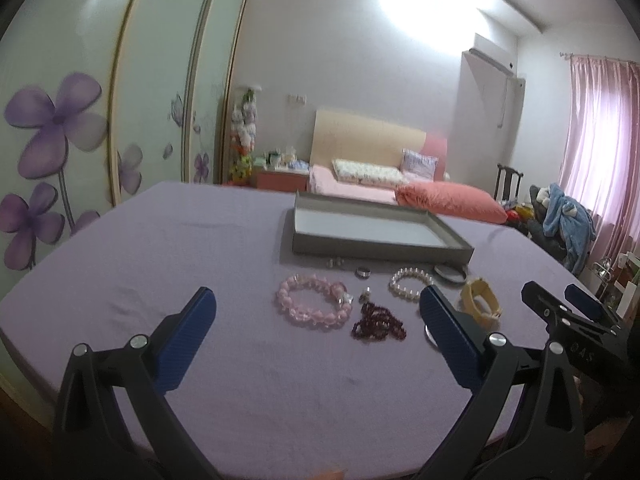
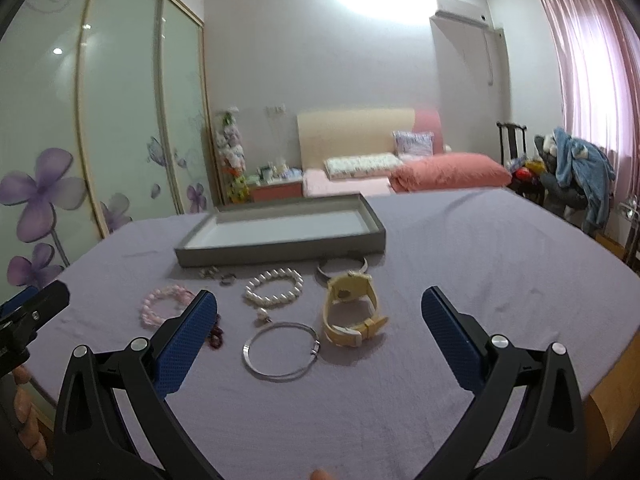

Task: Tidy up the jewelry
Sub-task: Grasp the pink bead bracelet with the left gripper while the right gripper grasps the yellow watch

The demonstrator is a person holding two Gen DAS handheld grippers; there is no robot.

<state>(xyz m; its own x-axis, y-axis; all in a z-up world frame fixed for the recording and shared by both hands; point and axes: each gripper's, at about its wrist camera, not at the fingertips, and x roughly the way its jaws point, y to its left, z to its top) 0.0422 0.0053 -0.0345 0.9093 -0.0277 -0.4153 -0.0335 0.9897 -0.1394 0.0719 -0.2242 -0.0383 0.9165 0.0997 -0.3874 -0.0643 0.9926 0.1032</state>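
Both grippers hang above the near edge of the surface (image 2: 460,248), which is covered with a lilac cloth. The left gripper (image 1: 318,304) has its blue fingers spread wide and holds nothing. The right gripper (image 2: 319,305) is also spread wide and empty.

The jewelry lies in a loose group on the cloth, in front of a shallow grey tray (image 2: 280,246) with a white inside. Nothing can be seen in the tray. Just before its front wall are some small silver pieces (image 2: 210,272), too small to tell apart, and a silver ring (image 1: 363,272). A white pearl bracelet (image 2: 274,289) lies near the middle. To its left is a pink bead bracelet (image 1: 314,302), and nearer to us a dark red bead strand (image 1: 378,322) lies in a heap. To the right of the pearls a yellow watch (image 2: 352,312) is curled on its side, with an open silver cuff (image 2: 340,270) behind it. A thin silver bangle (image 2: 280,350) lies flat, closest to the right gripper, and a small pearl pendant (image 2: 262,314) is just behind it.
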